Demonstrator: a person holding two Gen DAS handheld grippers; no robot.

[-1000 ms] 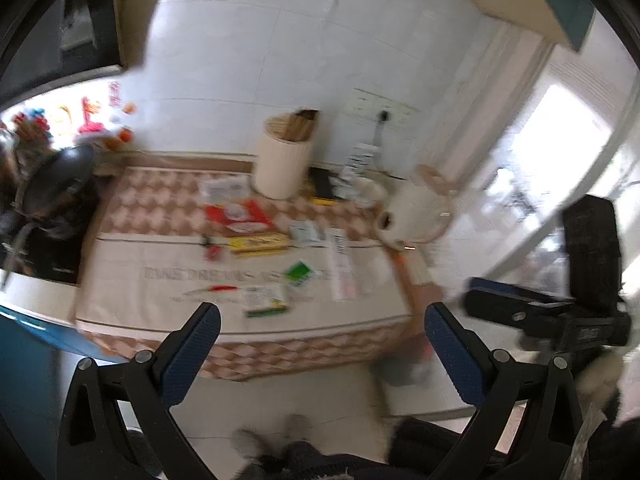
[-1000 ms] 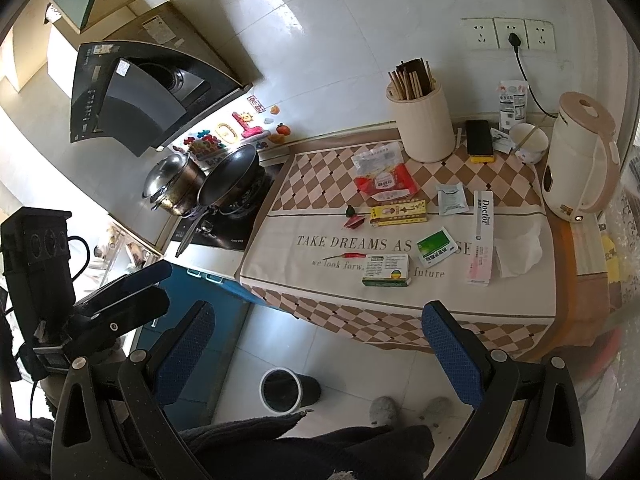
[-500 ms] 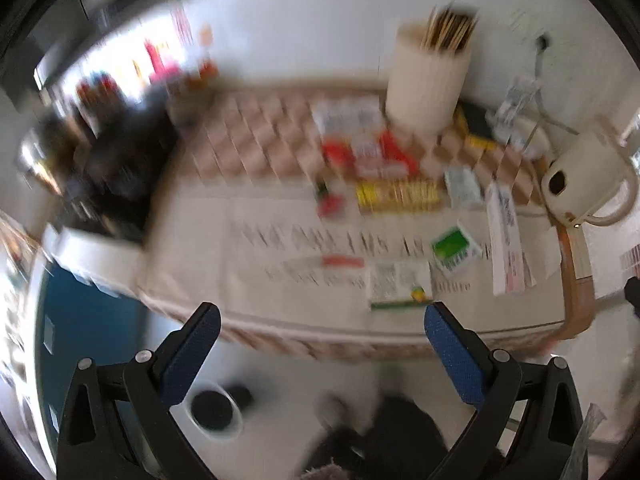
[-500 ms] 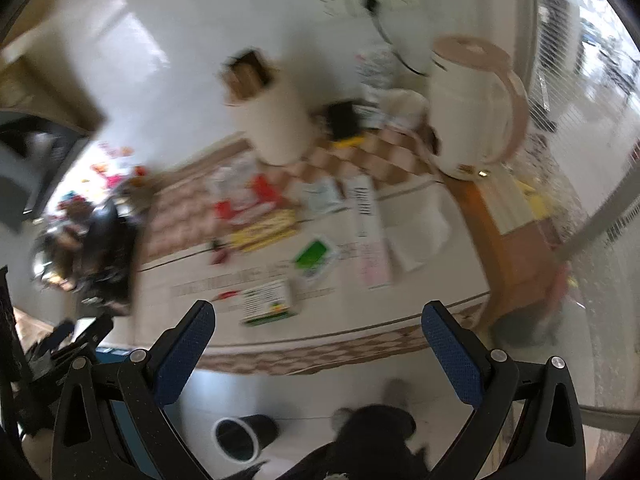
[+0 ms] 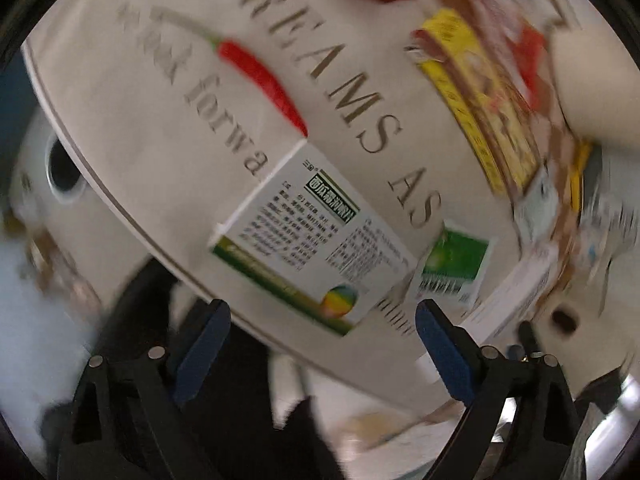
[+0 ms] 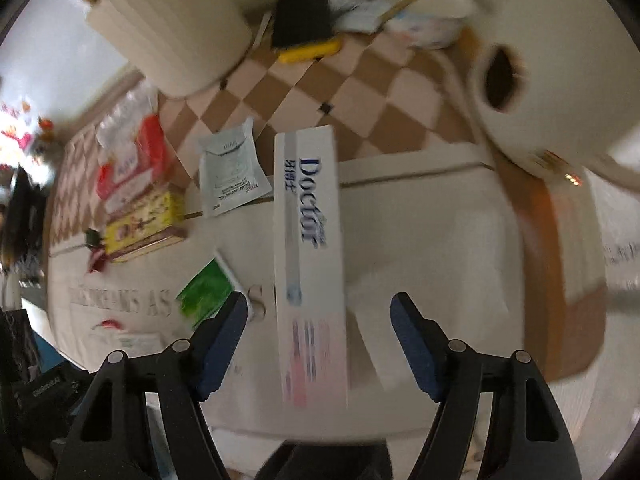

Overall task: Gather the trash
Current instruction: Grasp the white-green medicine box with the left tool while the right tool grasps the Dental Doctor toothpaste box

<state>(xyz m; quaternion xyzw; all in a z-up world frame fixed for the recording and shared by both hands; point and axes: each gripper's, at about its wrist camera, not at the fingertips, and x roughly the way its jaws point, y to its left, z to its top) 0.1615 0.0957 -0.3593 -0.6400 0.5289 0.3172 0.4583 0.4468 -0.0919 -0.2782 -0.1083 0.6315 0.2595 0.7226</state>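
Observation:
My left gripper (image 5: 320,336) is open, just short of a white and green medicine box (image 5: 304,236) lying on the cream tablecloth (image 5: 140,92). A red chilli (image 5: 264,80) lies beyond it and a small green packet (image 5: 456,264) to its right. My right gripper (image 6: 318,332) is open, its fingers on either side of the near end of a long white "Doctor" toothpaste box (image 6: 310,248). A green packet (image 6: 206,292), a white sachet (image 6: 230,172), a yellow box (image 6: 144,228) and a red wrapper (image 6: 132,164) lie to its left. A white tissue (image 6: 428,280) lies to its right.
A round bin (image 5: 64,168) stands on the floor left of the table. A cream chopstick holder (image 6: 176,40), a black and yellow item (image 6: 304,32), a small bowl (image 6: 432,28) and a white kettle (image 6: 552,80) stand at the table's back.
Both grippers have moved down close to the table. The left one now faces the medicine box, the right one now straddles the toothpaste box. Both stay open.

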